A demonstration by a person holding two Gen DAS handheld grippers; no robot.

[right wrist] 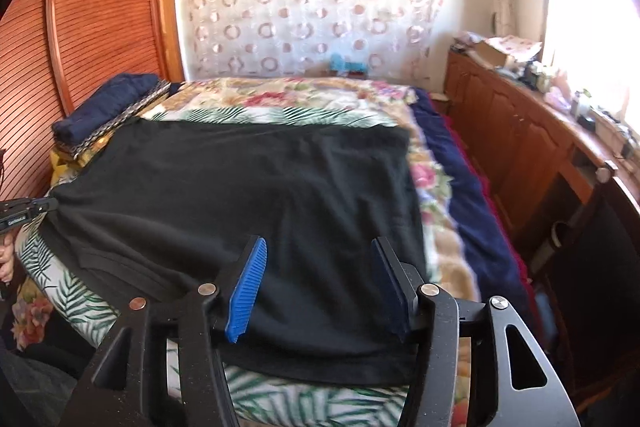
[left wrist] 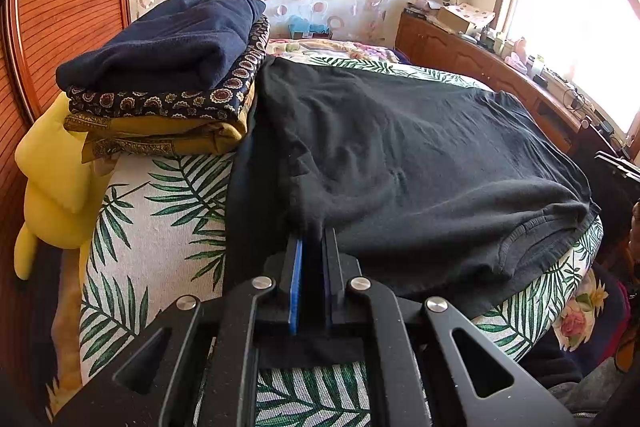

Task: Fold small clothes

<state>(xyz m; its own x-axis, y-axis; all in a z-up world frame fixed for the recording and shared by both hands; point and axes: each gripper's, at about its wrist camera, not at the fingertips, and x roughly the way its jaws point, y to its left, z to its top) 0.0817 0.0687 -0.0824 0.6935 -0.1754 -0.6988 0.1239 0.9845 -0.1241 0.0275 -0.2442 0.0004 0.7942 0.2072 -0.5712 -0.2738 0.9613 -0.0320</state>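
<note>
A black t-shirt point(left wrist: 400, 147) lies spread over the palm-leaf bedcover point(left wrist: 160, 195), its collar at the near right. My left gripper point(left wrist: 313, 239) is shut on a pinch of the shirt's near left edge, and the cloth rises in a ridge to its blue pads. In the right wrist view the same black t-shirt point(right wrist: 240, 187) lies flat. My right gripper point(right wrist: 318, 247) hovers over its near right part with the jaws apart and nothing clamped between the blue pads point(right wrist: 248, 291). The left gripper point(right wrist: 40, 205) shows at the far left edge, gripping the shirt's corner.
A stack of folded clothes point(left wrist: 168, 75), navy on top, sits at the bed's far left, beside a yellow plush toy point(left wrist: 52, 163). A wooden slatted wardrobe point(right wrist: 92, 27) lines the left. A cluttered wooden cabinet point(right wrist: 540, 131) runs under the window on the right.
</note>
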